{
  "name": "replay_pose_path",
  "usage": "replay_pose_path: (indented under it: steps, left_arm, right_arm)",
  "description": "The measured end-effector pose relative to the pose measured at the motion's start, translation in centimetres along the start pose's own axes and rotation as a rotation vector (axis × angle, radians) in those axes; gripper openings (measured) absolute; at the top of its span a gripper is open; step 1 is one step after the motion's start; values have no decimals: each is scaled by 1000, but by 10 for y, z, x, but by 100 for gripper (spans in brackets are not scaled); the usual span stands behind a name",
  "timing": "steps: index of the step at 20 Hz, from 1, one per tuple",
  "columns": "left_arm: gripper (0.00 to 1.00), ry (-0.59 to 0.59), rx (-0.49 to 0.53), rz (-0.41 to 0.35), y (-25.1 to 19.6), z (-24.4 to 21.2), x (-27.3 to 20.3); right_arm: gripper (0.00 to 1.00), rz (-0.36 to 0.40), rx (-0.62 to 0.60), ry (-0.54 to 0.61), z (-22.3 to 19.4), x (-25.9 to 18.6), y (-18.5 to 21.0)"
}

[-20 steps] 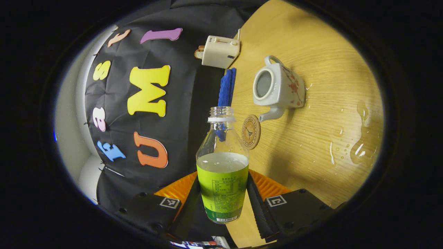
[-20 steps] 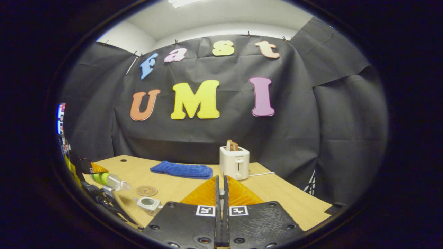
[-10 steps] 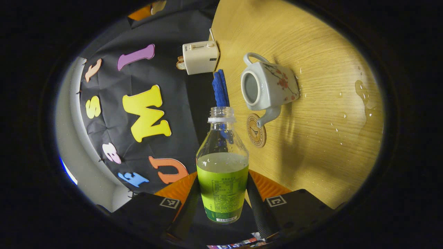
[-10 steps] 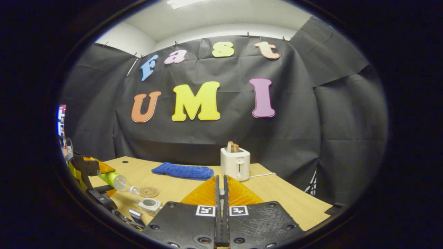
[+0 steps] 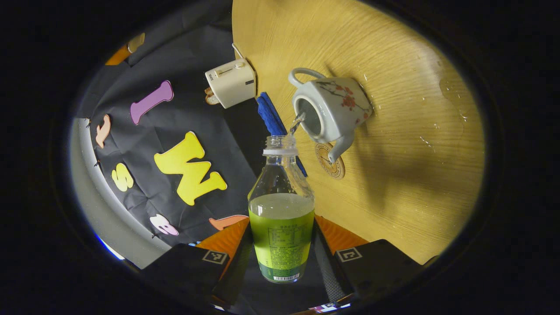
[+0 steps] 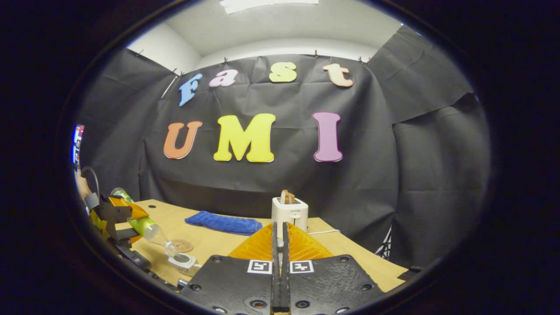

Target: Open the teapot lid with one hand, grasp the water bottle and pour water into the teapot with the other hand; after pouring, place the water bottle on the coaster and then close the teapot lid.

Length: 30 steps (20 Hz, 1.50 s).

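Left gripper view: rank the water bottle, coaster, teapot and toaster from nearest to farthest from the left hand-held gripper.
1. Water bottle: clamped in the left hand-held gripper, tipped and pouring.
2. Coaster: on the table just past the bottle's mouth, to its right.
3. Teapot: beyond the coaster, lid off, taking the stream.
4. Toaster: farthest, at the table's back edge by the wall.

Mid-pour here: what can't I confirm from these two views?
- Lid: the right gripper looks shut, but its grip lies below the right gripper view's edge.
- Teapot fill level: its rim hides the inside in the left gripper view.
- Coaster: partly behind the spout.
- Stream: too small in the right gripper view.
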<state>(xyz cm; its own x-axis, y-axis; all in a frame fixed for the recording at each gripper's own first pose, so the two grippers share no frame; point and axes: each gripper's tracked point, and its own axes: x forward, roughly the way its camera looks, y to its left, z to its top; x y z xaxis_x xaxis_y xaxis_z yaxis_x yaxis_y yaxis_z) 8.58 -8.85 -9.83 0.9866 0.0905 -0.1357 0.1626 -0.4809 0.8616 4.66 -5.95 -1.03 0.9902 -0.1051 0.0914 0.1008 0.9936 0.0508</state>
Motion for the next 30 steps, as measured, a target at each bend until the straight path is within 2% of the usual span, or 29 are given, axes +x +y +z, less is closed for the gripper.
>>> replay_pose_path:
  steps: [2,4,19,30]
  left_arm:
    - [72,7,30,3,2,0,0]
    - [75,14,61,7,3,-1,0]
    - [76,49,201,33,17,-3,-2]
    - [75,56,193,7,13,-6,7]
  right_arm:
    - [0,10,2,-3,1,-1,1]
    - [0,8,-1,-4,1,0,-1]
    - [0,19,1,-5,3,-1,-5]
    - [0,6,-1,7,0,1,-10]
